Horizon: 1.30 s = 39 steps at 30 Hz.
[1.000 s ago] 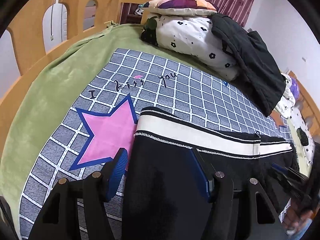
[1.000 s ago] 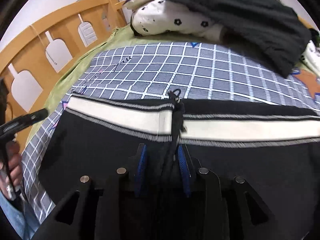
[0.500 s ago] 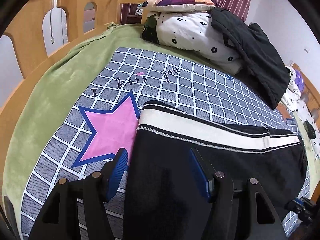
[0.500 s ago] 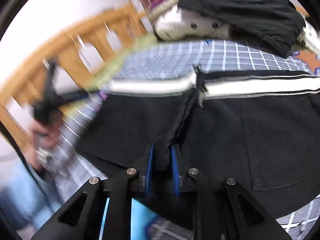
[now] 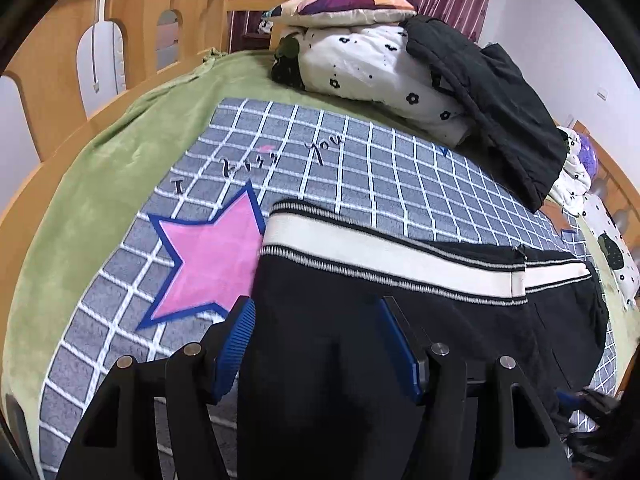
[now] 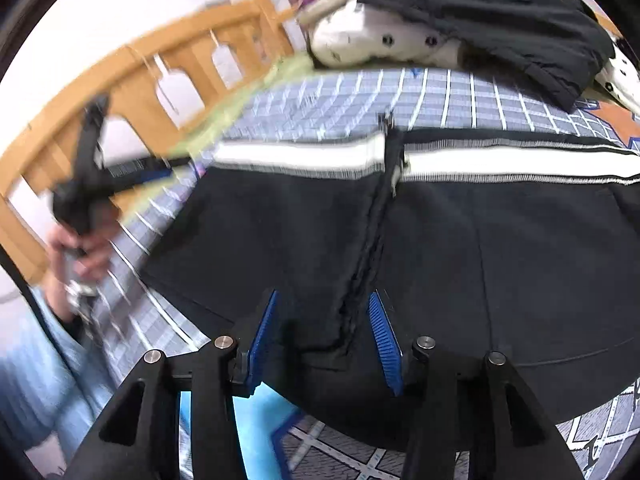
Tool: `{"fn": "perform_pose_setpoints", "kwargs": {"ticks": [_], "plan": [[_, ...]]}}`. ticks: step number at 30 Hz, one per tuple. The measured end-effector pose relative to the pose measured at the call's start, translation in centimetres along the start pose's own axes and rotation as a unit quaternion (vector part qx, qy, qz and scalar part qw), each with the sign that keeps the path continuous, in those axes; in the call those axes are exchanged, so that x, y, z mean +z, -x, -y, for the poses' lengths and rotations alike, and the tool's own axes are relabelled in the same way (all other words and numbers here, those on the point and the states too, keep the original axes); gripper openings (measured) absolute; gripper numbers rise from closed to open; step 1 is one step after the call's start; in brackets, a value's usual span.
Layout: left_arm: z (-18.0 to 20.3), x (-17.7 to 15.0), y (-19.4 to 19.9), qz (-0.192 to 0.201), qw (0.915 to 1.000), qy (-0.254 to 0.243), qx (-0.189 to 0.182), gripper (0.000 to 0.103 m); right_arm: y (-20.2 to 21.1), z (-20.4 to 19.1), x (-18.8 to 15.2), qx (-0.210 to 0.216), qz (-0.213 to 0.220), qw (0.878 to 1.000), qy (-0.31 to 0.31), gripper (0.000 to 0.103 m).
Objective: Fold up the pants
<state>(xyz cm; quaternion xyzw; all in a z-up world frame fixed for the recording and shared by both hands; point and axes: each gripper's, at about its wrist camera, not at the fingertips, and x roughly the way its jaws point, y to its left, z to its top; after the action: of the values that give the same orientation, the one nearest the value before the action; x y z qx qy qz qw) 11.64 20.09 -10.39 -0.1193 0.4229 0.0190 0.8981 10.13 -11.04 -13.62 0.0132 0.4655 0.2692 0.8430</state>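
Note:
Black pants [image 5: 360,320] with a white waistband [image 5: 380,256] lie flat on a grey checked blanket [image 5: 360,168]. My left gripper [image 5: 316,344] is open, its blue pads over the pants' left edge below the waistband. In the right wrist view the pants [image 6: 460,240] spread wide, with the fly seam [image 6: 372,240] running down the middle. My right gripper [image 6: 324,332] is open with the crotch fold of the pants lying between its pads. The left gripper [image 6: 104,176] shows blurred at the left of that view.
A pink star [image 5: 212,256] is printed on the blanket. A flowered duvet [image 5: 372,64], a pillow [image 5: 340,6] and a black jacket [image 5: 500,96] are piled at the head. A wooden rail [image 5: 60,72] and green sheet [image 5: 100,184] run along the left.
My right gripper, shut on the fly seam, pulled back toward the crotch and has now opened, letting the fabric go. The left gripper has stayed open and lifted slightly.

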Motion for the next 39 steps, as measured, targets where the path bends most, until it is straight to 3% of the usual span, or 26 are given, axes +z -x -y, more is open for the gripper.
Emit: {"fn": "perform_pose_setpoints", "kwargs": {"ticks": [3, 6, 9, 13, 18, 23, 26, 28, 30, 33, 39], "plan": [[0.3, -1.0, 0.3, -0.011, 0.9999, -0.002, -0.009, 0.061, -1.9, 0.1, -0.6, -0.014, -0.031, 0.999, 0.004, 0.045], [0.6, -2.0, 0.7, -0.017, 0.9998, -0.004, -0.012, 0.061, 0.0, -0.1, 0.2, -0.008, 0.008, 1.0, 0.009, 0.045], [-0.1, -3.2, 0.6, -0.029, 0.9995, 0.014, -0.004, 0.061, 1.2, -1.0, 2.7, -0.04, 0.057, 0.996, 0.047, 0.045], [-1.7, -5.2, 1.4, -0.028, 0.9984, 0.05, -0.005, 0.061, -0.1, -1.6, 6.2, -0.059, 0.058, 0.993, 0.087, 0.044], [-3.2, -7.4, 0.5, -0.059, 0.9961, 0.066, -0.007, 0.061, -3.9, -0.7, 8.9, -0.076, 0.037, 0.989, 0.118, 0.039], [-3.6, -8.1, -0.6, -0.064, 0.9962, 0.059, -0.011, 0.062, -7.5, 0.9, 9.2, -0.082, 0.011, 0.991, 0.105, 0.036], [-3.4, -8.4, -0.6, -0.058, 0.9969, 0.051, -0.012, 0.062, -8.4, 0.9, 9.3, -0.093, 0.003, 0.989, 0.11, 0.029], [-3.5, -8.6, -0.7, -0.059, 0.9964, 0.059, -0.016, 0.062, -8.4, 0.8, 9.4, -0.098, 0.003, 0.989, 0.113, 0.011], [-3.8, -8.8, -0.8, -0.059, 0.9957, 0.069, -0.022, 0.062, -7.8, 1.3, 9.8, -0.082, 0.018, 0.992, 0.09, 0.008], [-3.8, -8.8, -0.7, -0.056, 0.9959, 0.067, -0.024, 0.062, -6.7, 2.5, 10.4, -0.057, 0.045, 0.996, 0.056, 0.007], [-3.3, -9.1, -0.4, -0.051, 0.9972, 0.053, -0.016, 0.062, -6.9, 3.0, 10.8, -0.058, 0.054, 0.996, 0.037, 0.007]]}}
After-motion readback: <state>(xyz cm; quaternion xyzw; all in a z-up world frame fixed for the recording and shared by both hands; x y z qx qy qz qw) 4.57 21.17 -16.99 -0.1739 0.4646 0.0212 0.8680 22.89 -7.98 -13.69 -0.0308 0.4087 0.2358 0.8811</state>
